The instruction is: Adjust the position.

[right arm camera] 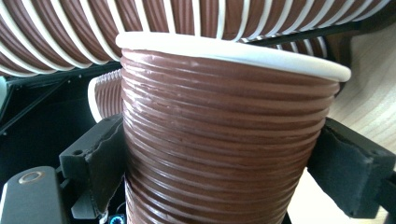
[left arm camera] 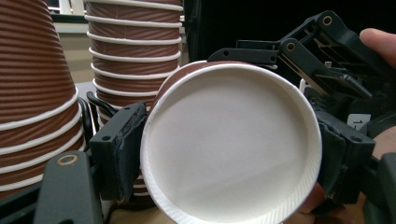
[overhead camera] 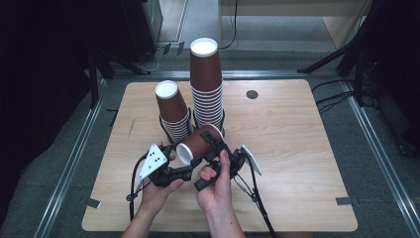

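Left tongs [overhead camera: 184, 171] closed across the mouth end of a single brown ribbed paper cup with a white rim and white inside [overhead camera: 198, 144], pads [left arm camera: 122, 149] pressing the rim from both sides in the left gripper view. Right tongs [overhead camera: 214, 145] set around the same cup's ribbed wall farther toward its base, one pad [right arm camera: 100, 154] touching the wall in the right gripper view, the other [right arm camera: 348, 165] at the cup's edge with contact not certain; read as gripping or all but gripping. Cup held in the air above the wooden counter [overhead camera: 297, 148], lying roughly on its side: long axis running from the open mouth, low and toward the person's left, up and away to the base, toward the stacks. Both hands near the cup, left hand [overhead camera: 158, 191] at the mouth, right hand [overhead camera: 218, 186] at the body. Just behind: tall stack of brown ribbed paper cups [overhead camera: 206, 84] upright, shorter stack of the same cups [overhead camera: 172, 110] leaning to its left, both in black wire holders. Judgement: coming move turns on this axis; probably a pull along it, mouth end one way and body the other, to part nested cups, though whether more than one cup is here cannot be told.
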`<action>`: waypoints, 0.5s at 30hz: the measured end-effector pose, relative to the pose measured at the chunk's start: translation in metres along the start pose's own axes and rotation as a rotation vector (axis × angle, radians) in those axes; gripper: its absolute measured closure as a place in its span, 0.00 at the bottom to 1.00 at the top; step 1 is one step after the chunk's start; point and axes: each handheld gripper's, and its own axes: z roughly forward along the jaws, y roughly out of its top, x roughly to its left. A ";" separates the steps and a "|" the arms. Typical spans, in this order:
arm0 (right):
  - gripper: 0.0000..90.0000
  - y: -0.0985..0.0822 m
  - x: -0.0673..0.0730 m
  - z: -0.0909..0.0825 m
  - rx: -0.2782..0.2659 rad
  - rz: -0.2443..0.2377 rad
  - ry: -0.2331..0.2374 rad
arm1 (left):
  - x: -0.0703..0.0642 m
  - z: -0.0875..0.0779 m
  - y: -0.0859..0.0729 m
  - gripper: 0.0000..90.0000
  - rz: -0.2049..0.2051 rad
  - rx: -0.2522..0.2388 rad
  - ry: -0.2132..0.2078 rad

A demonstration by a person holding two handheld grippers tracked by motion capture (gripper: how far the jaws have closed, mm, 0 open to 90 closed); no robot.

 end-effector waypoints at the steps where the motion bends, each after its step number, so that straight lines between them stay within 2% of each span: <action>1: 0.13 0.000 0.000 0.000 0.003 -0.010 0.004 | 0.000 0.000 0.000 0.24 0.000 0.001 0.000; 4: 0.13 0.000 0.001 0.001 0.011 -0.020 0.025 | 0.002 -0.001 0.002 0.23 -0.019 -0.003 -0.009; 6: 0.13 -0.001 0.003 0.000 0.008 -0.031 0.033 | 0.002 -0.002 0.003 0.22 -0.028 0.011 -0.012; 10: 0.13 0.001 0.006 -0.001 -0.008 -0.059 0.037 | 0.003 -0.004 0.005 0.14 -0.044 0.039 -0.007; 15: 0.13 0.003 0.010 -0.003 -0.028 -0.110 0.043 | 0.005 -0.006 0.006 0.10 -0.075 0.047 -0.012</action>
